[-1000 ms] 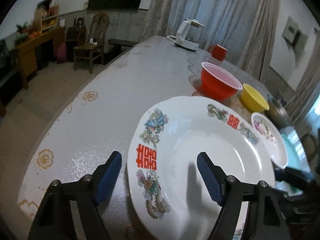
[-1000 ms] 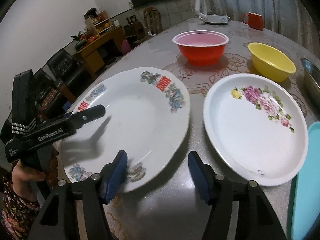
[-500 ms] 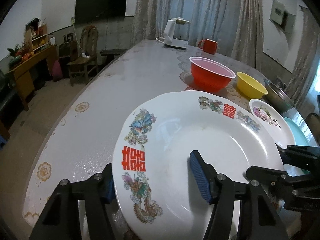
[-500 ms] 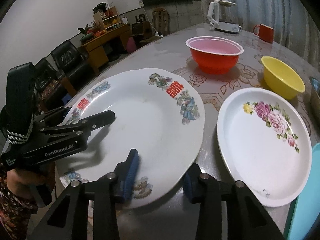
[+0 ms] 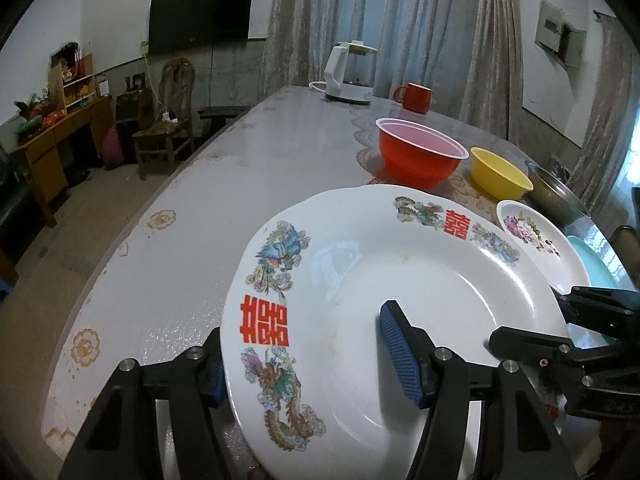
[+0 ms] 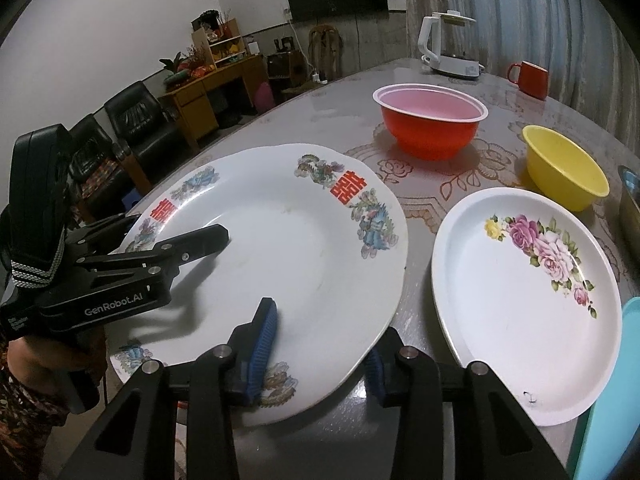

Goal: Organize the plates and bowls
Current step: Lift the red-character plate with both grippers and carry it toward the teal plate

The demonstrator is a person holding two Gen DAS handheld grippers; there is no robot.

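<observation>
A large white plate (image 5: 400,280) (image 6: 288,248) with red characters and a dragon-and-phoenix pattern lies at the near end of the table (image 5: 240,160). My left gripper (image 5: 304,344) is shut on its left rim, one blue pad on top and the other underneath. My right gripper (image 6: 320,336) is shut on the rim nearest it in the same way. Each gripper shows in the other's view, the left gripper (image 6: 180,228) and the right gripper (image 5: 536,316). A smaller plate with pink roses (image 6: 520,300) (image 5: 536,240) lies just right of the large one. Whether the large plate is off the table I cannot tell.
Behind the plates stand a red bowl (image 6: 430,128) and a yellow bowl (image 6: 560,172). A teal plate (image 6: 616,380) and a metal bowl (image 5: 556,196) sit at the far right. A white kettle (image 5: 352,76) and a red mug (image 5: 416,98) stand at the far end.
Both grippers stood open astride the large plate's rim a second ago; both have since closed onto it. Both views have rolled slightly.
</observation>
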